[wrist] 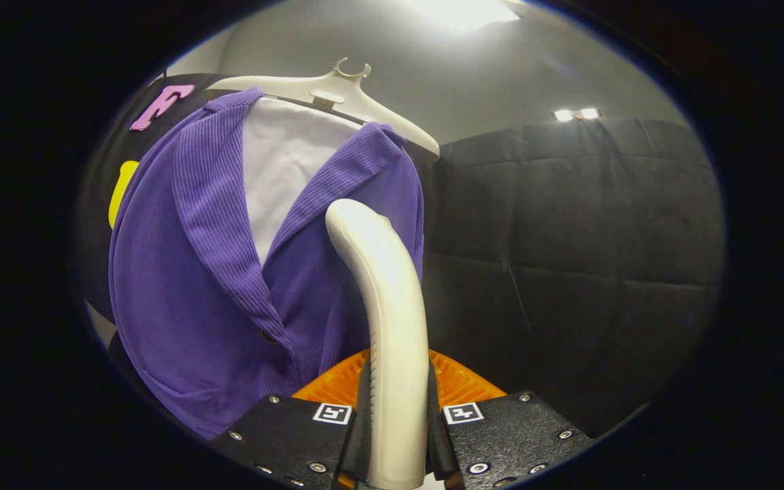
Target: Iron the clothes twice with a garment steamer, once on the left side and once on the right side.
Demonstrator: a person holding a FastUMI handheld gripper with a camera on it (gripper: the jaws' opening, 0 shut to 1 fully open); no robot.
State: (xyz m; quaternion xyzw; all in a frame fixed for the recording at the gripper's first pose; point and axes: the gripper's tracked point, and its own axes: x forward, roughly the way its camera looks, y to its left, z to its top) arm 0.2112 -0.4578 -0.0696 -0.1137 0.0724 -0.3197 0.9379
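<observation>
Tongs (397,435) clamped on steamer handle (385,306), head vs purple jacket (188,292) on hanger (337,88).

A black quilted cloth (569,224) hangs as the booth's wall, its surface creased into broad soft panels and sagging a little along the top edge. Above it rises a plain grey wall (474,82). A wide ceiling light (463,10) glares bright overhead, and a smaller pair of lamps (576,114) shines just over the top of the cloth.
</observation>
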